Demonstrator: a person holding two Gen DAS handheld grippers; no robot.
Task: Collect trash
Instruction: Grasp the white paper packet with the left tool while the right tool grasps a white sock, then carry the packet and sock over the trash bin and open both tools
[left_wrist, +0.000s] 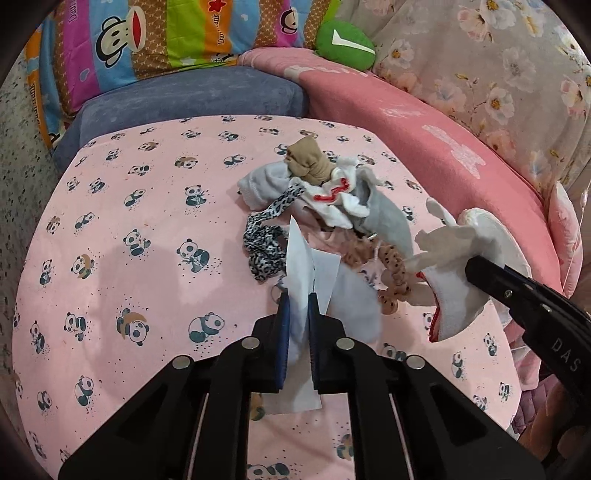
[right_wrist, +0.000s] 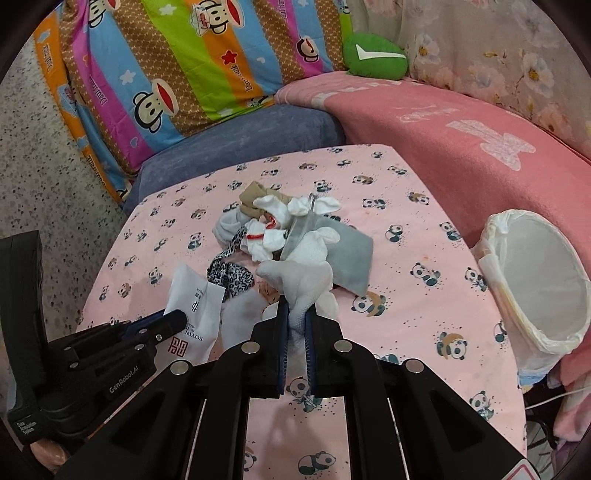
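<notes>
My left gripper (left_wrist: 296, 301) is shut on a white paper wrapper (left_wrist: 301, 266) and holds it just above the panda cloth; the wrapper also shows in the right wrist view (right_wrist: 192, 299), printed with small text. My right gripper (right_wrist: 295, 312) is shut on a crumpled white tissue (right_wrist: 303, 280), lifted above the cloth; the tissue also shows in the left wrist view (left_wrist: 443, 240). A white lined bin (right_wrist: 535, 284) stands open at the table's right edge, to the right of both grippers.
A heap of socks and a leopard-print band (left_wrist: 325, 199) lies in the middle of the pink panda tablecloth (left_wrist: 129, 221). Behind are a blue cushion (left_wrist: 192, 96), a pink blanket (left_wrist: 388, 110), a striped quilt and a green pillow (left_wrist: 343, 42).
</notes>
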